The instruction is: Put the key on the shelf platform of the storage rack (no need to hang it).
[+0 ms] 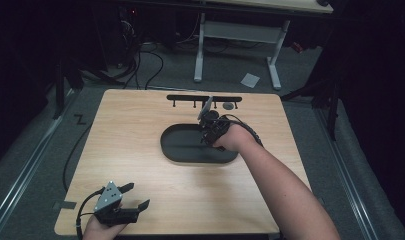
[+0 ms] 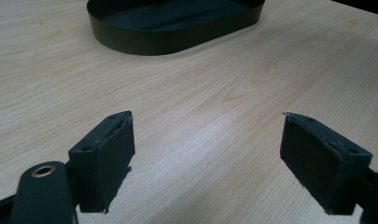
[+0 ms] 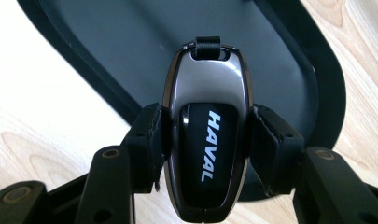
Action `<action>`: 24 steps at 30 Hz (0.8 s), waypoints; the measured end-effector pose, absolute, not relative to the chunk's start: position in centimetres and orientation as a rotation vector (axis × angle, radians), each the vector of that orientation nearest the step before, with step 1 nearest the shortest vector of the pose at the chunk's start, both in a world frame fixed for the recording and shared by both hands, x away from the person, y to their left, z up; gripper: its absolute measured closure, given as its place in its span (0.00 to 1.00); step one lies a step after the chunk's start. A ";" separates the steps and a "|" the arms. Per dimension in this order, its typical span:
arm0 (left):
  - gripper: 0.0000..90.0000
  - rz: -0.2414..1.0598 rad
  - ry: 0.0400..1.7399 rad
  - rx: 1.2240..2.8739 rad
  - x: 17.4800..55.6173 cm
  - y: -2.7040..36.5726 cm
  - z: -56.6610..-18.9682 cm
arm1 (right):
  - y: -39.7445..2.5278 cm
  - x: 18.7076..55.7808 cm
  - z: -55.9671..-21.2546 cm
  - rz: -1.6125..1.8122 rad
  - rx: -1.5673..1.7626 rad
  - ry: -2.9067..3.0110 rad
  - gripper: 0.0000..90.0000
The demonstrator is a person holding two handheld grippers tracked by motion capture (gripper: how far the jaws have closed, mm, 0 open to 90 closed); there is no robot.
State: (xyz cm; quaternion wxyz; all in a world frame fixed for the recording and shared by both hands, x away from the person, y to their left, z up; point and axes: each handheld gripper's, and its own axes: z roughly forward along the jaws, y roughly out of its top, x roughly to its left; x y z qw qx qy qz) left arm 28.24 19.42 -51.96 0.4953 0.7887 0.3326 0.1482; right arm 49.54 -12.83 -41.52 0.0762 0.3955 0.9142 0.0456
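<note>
— Key fob point(image 3: 206, 140), which way does it point?
— Long axis runs along the jaws, strap loop away from the right gripper point(image 3: 206, 135), over the black oval tray point(image 3: 107, 46).
— Jaws?
— Left gripper point(image 2: 207, 158) spread wide over bare table point(image 2: 214, 84); the right clamps the fob's sides.

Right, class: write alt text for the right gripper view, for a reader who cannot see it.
The right gripper is shut on a glossy silver-and-black car key fob lettered HAVAL, held above a black oval tray on a pale wooden table.
</note>
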 end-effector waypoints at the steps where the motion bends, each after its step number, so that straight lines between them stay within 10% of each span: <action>1: 0.21 0.359 0.805 1.912 28.2 19.4 -52.0 | -12.7 49.7 -41.6 0.145 1.159 2.751 0.54; 24: 0.21 0.349 0.794 1.924 28.2 19.3 -52.0 | -11.6 50.7 -44.6 0.123 1.144 2.775 0.54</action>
